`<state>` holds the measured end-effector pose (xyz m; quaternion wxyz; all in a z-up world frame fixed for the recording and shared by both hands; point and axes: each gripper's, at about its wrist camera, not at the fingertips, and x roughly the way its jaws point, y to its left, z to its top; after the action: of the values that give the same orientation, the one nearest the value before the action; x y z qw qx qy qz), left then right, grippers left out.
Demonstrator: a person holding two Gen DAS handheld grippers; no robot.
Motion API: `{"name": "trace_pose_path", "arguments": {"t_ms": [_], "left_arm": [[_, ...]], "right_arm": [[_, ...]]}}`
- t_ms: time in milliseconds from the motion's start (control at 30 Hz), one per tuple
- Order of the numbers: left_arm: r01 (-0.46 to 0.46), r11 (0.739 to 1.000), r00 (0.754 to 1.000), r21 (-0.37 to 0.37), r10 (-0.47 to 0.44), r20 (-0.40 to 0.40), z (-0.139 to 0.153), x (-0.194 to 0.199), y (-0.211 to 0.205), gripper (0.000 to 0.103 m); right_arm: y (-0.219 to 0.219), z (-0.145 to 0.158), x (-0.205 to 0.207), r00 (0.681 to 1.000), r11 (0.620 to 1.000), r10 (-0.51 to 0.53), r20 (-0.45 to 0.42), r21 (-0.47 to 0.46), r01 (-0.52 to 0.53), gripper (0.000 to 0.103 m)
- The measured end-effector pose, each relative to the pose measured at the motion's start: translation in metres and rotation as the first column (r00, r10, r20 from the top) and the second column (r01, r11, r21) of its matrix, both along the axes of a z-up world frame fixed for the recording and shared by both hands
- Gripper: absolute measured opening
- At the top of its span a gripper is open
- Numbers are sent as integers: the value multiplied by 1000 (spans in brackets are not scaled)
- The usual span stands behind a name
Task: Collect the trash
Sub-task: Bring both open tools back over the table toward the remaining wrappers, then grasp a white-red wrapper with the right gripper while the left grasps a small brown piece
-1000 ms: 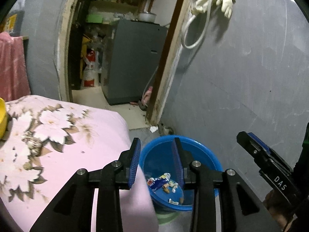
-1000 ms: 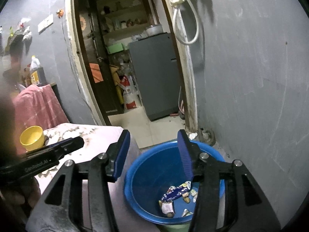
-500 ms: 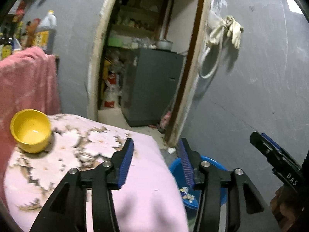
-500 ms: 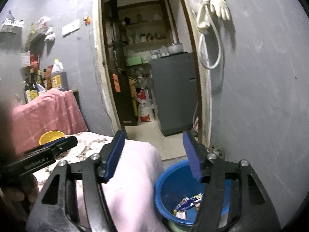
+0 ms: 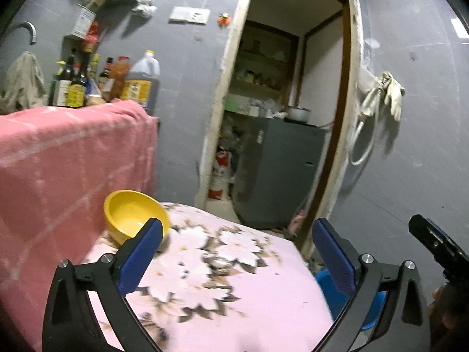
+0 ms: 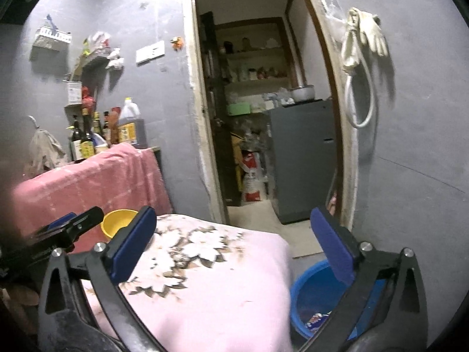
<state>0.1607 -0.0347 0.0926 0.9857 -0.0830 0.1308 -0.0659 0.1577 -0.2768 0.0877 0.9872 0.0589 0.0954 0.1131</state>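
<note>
Left gripper (image 5: 237, 234), jaws just spread wide and empty, hangs over pink floral-cloth table (image 5: 222, 293) near yellow plastic bowl (image 5: 132, 217); right gripper (image 6: 231, 234), likewise just opened, empty, with wrappers (image 6: 318, 321) in blue plastic basin (image 6: 310, 284) beside table.

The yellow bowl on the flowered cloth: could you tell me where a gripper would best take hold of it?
Probably at the rim of the yellow bowl, from above, on its near side. It stands upright and open, so one finger can go inside the wall and one outside. Its far side sits close to the pink towel.
</note>
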Motion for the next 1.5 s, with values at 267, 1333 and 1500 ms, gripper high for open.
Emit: {"name": "trace_pose_path", "arguments": {"t_ms": [267, 1333, 1500], "left_arm": [[-76, 996, 997, 45, 75, 24, -6, -10, 31, 100], [-57, 991, 959, 120, 88, -271, -95, 95, 57, 86], [48, 989, 920, 139, 11, -393, -115, 118, 43, 58]], "right_arm": [[43, -5, 7, 996, 996, 81, 20, -24, -81, 103], [103, -110, 154, 889, 929, 291, -353, -117, -351, 75], [107, -125, 172, 854, 912, 318, -413, -112, -394, 60]]}}
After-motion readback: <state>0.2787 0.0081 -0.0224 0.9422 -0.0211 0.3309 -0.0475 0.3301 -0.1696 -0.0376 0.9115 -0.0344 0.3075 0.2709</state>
